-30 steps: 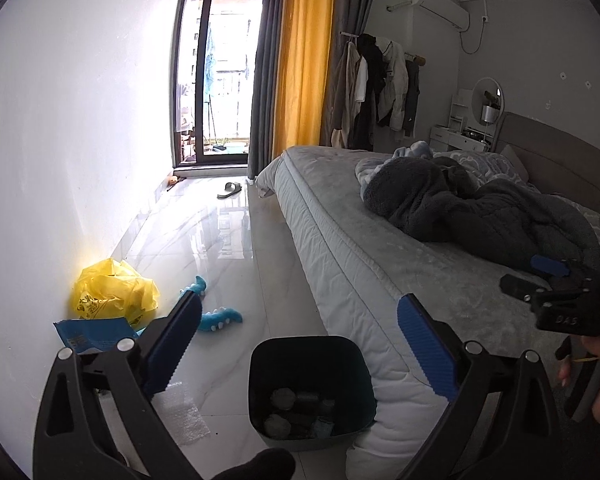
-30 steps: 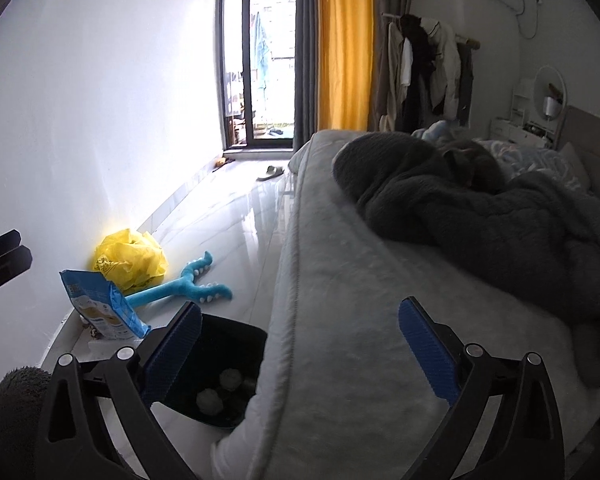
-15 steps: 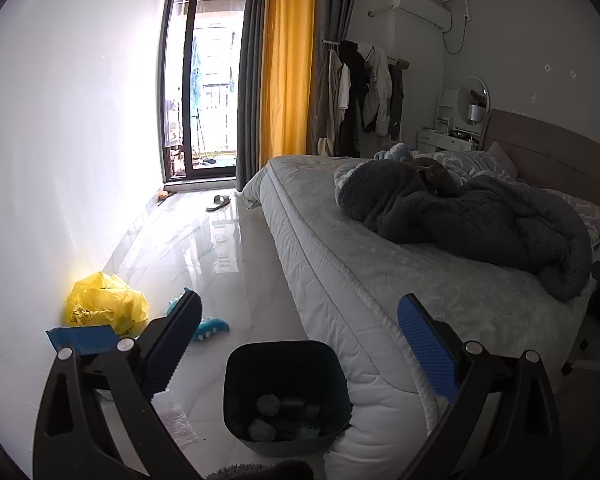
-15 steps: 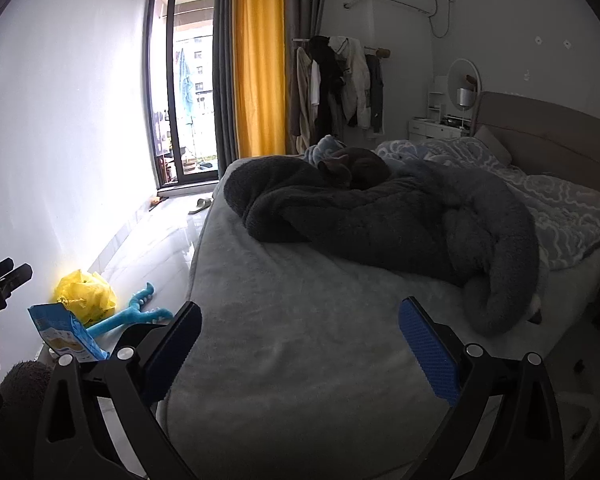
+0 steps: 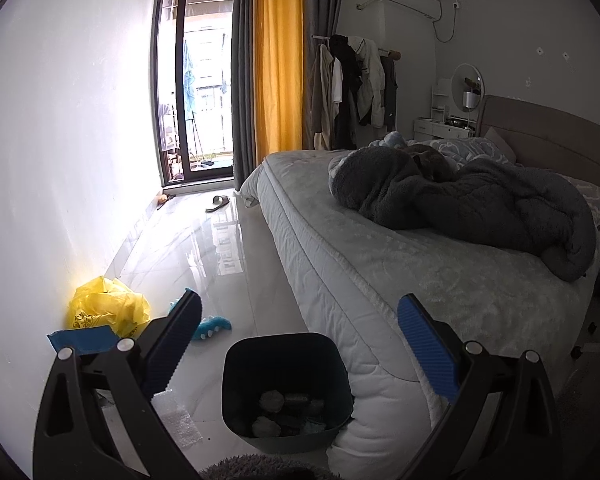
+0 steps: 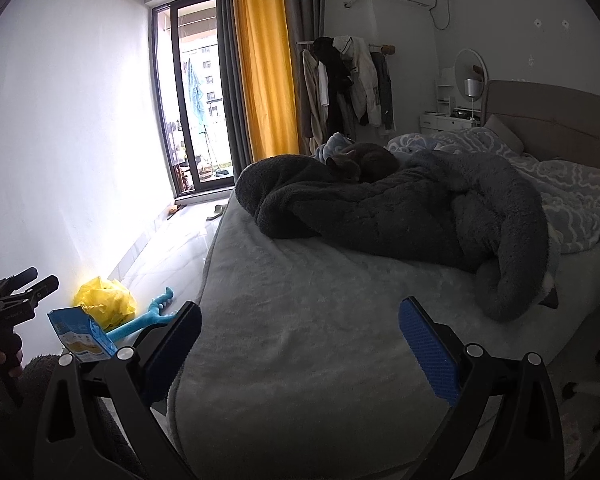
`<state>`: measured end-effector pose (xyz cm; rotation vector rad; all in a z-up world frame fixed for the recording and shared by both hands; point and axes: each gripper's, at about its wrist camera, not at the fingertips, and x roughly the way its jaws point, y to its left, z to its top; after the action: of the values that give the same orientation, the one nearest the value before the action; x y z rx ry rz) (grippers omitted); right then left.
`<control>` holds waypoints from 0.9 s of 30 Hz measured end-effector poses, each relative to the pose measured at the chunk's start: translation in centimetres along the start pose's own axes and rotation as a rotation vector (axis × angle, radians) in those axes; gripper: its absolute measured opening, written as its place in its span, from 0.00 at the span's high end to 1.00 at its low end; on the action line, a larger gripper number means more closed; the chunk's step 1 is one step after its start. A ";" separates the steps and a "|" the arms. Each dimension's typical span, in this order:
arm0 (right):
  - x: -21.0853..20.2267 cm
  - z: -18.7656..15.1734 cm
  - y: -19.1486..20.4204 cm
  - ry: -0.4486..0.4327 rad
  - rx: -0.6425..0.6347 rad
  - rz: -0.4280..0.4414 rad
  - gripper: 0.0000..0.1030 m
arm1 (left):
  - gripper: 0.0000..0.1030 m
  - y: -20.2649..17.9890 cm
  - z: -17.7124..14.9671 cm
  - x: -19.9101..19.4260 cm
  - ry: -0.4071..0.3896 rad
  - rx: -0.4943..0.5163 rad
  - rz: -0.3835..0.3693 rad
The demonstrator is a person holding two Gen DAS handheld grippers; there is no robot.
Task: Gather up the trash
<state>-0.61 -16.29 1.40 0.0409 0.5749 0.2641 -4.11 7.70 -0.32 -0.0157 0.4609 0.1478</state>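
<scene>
light source: daylight through the balcony door (image 5: 198, 92), overexposed in both views
wall: left white wall (image 5: 72, 128) blown out, strong glare
floor: glossy tiles (image 5: 204, 248) mirror the door as a bright streak
foreground: left gripper (image 5: 298, 334) and right gripper (image 6: 300, 334) dim, frames near silhouette
bed: grey blanket (image 6: 400, 216) underexposed, texture still readable
distortion: heavy fisheye, curtain (image 5: 278, 56) bows, black vignette in the corners
focus: sharp mid-frame, soft at the edges

Left gripper (image 5: 300, 336): I held it level, jaws spread wide, empty.
Right gripper (image 6: 300, 336): likewise spread wide, gripping nothing.
</scene>
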 end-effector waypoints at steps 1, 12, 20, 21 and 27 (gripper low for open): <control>-0.1 0.0 0.1 -0.001 -0.003 0.001 0.03 | 0.03 0.0 0.0 0.0 0.001 0.001 0.002; 0.2 0.0 0.1 0.005 -0.005 0.021 0.03 | 0.03 0.2 0.1 0.2 0.012 -0.019 0.002; 0.2 -0.1 -0.1 0.006 0.001 0.023 0.03 | 0.03 0.1 0.0 0.2 0.011 -0.023 0.000; 0.2 -0.1 -0.1 0.006 0.001 0.023 0.03 | 0.03 0.1 0.0 0.2 0.010 -0.023 0.000; 0.2 -0.1 -0.1 0.008 0.003 0.021 0.03 | 0.03 0.2 0.0 0.2 0.010 -0.036 -0.003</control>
<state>-0.53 -16.38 1.17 0.0492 0.5832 0.2842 -3.97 7.97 -0.40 -0.0521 0.4680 0.1530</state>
